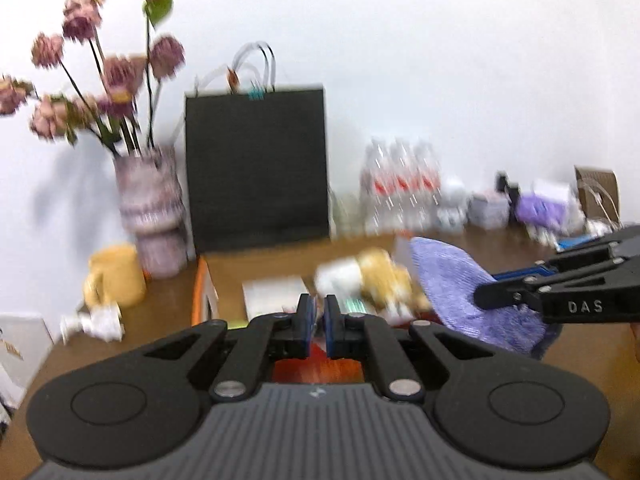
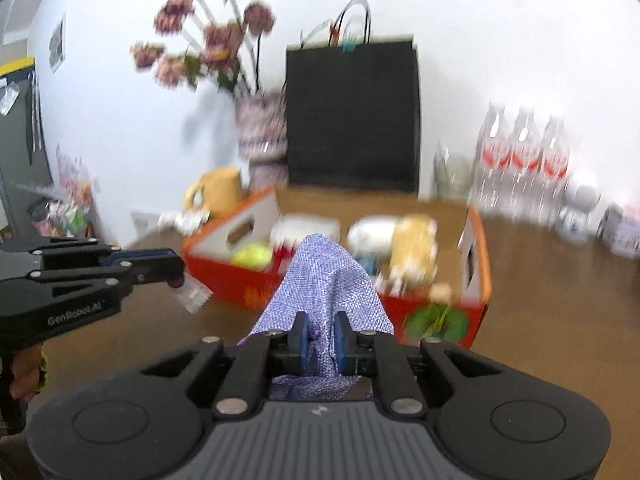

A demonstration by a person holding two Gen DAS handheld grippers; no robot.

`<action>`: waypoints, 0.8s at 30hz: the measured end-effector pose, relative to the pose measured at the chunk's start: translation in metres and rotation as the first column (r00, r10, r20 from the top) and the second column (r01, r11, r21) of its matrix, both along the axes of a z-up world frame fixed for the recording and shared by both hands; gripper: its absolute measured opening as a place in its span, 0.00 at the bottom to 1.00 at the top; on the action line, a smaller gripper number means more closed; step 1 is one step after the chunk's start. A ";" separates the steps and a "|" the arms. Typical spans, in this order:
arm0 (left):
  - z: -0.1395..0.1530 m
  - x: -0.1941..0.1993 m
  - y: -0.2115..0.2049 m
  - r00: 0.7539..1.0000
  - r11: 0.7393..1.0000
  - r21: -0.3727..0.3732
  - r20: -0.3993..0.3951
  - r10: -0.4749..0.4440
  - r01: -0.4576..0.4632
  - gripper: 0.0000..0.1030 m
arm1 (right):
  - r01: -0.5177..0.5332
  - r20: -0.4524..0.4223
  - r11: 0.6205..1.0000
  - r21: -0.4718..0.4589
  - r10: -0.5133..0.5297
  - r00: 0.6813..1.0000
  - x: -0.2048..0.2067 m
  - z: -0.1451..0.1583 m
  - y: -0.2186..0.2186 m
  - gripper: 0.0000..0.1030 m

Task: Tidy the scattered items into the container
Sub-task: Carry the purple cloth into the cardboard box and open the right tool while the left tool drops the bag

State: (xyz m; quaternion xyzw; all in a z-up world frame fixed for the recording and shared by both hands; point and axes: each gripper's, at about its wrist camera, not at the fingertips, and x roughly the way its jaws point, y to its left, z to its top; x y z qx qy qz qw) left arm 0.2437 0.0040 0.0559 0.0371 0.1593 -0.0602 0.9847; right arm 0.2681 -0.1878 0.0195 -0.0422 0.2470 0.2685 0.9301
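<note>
On the brown worktop, the right gripper, jaws clamped on the purple cloth, nears the orange box at twelve o'clock; its loose drape could snag the rim, while the left gripper has jaws nearly together, contents unclear.

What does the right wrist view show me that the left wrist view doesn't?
Only the right wrist view shows the orange box's outer front wall, the yellow-green ball inside it, and the small clear packet that the left gripper grips. Only the left wrist view shows the purple package and cardboard holder at the table's far right. Both show the purple cloth clamped in the right gripper, the black bag, flower vase, yellow mug and water bottles.
</note>
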 end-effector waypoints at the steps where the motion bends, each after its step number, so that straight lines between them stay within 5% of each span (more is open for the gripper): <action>1: 0.006 0.009 0.002 1.000 1.000 -0.009 0.016 0.010 -0.010 0.07 | 0.008 0.022 1.000 0.000 -0.008 1.000 0.006 0.006 0.000 0.12; 7: 0.006 0.073 0.011 0.997 0.994 -0.073 0.010 0.076 -0.076 0.07 | 0.065 0.038 0.998 0.004 -0.065 0.997 0.071 0.019 0.010 0.12; 13: -0.031 0.135 0.026 0.985 0.987 -0.102 -0.133 0.114 -0.128 0.07 | 0.079 -0.052 0.997 -0.024 -0.080 0.995 0.143 -0.015 0.037 0.12; 24: -0.066 0.154 0.033 0.963 0.988 -0.059 -0.238 0.123 -0.141 0.14 | 0.047 -0.181 0.991 -0.124 -0.069 0.981 0.178 -0.071 0.057 0.15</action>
